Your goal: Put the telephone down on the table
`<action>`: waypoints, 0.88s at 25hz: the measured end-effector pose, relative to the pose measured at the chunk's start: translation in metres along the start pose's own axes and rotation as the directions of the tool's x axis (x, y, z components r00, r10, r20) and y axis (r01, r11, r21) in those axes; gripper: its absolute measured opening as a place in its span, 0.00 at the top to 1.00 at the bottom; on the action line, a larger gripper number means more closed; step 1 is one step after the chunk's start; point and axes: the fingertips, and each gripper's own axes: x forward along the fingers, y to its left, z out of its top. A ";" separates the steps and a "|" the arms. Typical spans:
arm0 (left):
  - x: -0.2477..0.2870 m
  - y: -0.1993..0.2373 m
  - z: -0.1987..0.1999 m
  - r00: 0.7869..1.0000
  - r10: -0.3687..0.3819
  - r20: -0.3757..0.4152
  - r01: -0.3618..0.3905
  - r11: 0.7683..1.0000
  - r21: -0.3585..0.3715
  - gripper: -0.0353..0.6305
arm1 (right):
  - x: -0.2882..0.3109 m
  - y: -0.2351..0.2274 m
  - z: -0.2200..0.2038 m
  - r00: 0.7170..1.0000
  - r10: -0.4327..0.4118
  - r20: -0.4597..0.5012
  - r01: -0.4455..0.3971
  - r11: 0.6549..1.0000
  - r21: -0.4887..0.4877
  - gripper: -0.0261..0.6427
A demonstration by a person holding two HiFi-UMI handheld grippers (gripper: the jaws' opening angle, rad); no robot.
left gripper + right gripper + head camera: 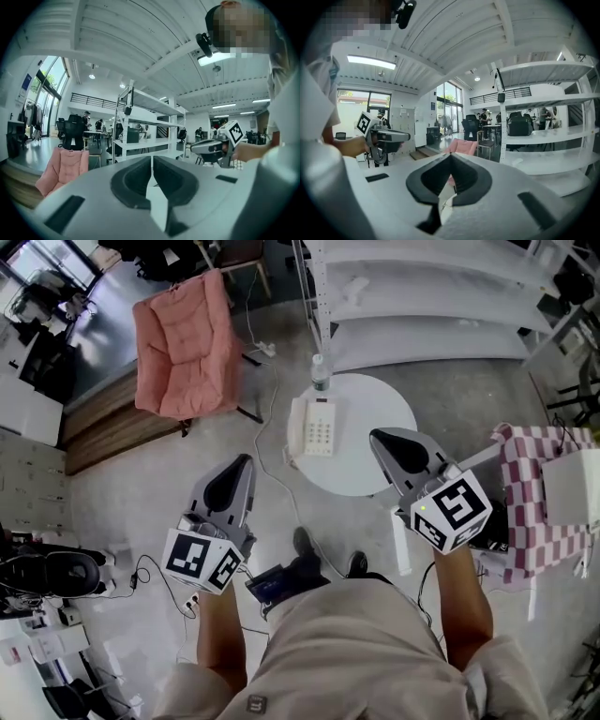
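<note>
The white telephone (312,427) lies flat on the left part of the round white table (375,465), handset on its cradle, far below both grippers. My left gripper (246,461) is held high, left of the table, with its jaws closed together and nothing between them. My right gripper (376,436) hovers over the table's right half, also shut and empty. In the left gripper view the dark pads (140,180) meet, and the right gripper (213,146) shows beyond them. In the right gripper view the pads (464,180) touch, and the left gripper (389,137) is seen at the left.
A clear water bottle (321,373) stands at the table's far edge. A pink armchair (185,343) sits at the upper left, white shelving (422,296) behind the table, a checkered cloth (530,512) at the right. A cable (267,460) runs across the floor.
</note>
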 end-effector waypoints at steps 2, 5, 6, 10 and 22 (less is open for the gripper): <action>-0.010 -0.012 0.003 1.000 0.000 0.007 0.000 1.000 0.002 0.92 | -0.016 0.004 0.005 1.000 -0.011 -0.001 0.011 1.000 -0.013 0.97; -0.022 -0.030 0.005 1.000 0.001 0.016 -0.001 1.000 0.001 0.92 | -0.039 0.010 0.006 1.000 -0.003 0.007 0.003 1.000 -0.007 0.97; -0.026 -0.036 0.005 1.000 0.002 0.016 -0.002 1.000 0.002 0.92 | -0.047 0.012 0.005 1.000 -0.002 0.006 0.002 1.000 -0.004 0.97; -0.043 -0.056 0.001 1.000 0.007 0.009 -0.007 1.000 -0.003 0.92 | -0.075 0.019 -0.003 1.000 0.001 0.000 -0.001 1.000 0.012 0.97; -0.072 -0.096 -0.025 1.000 0.021 0.017 -0.021 1.000 -0.008 0.92 | -0.129 0.025 -0.035 1.000 0.014 -0.023 -0.013 0.999 0.034 0.97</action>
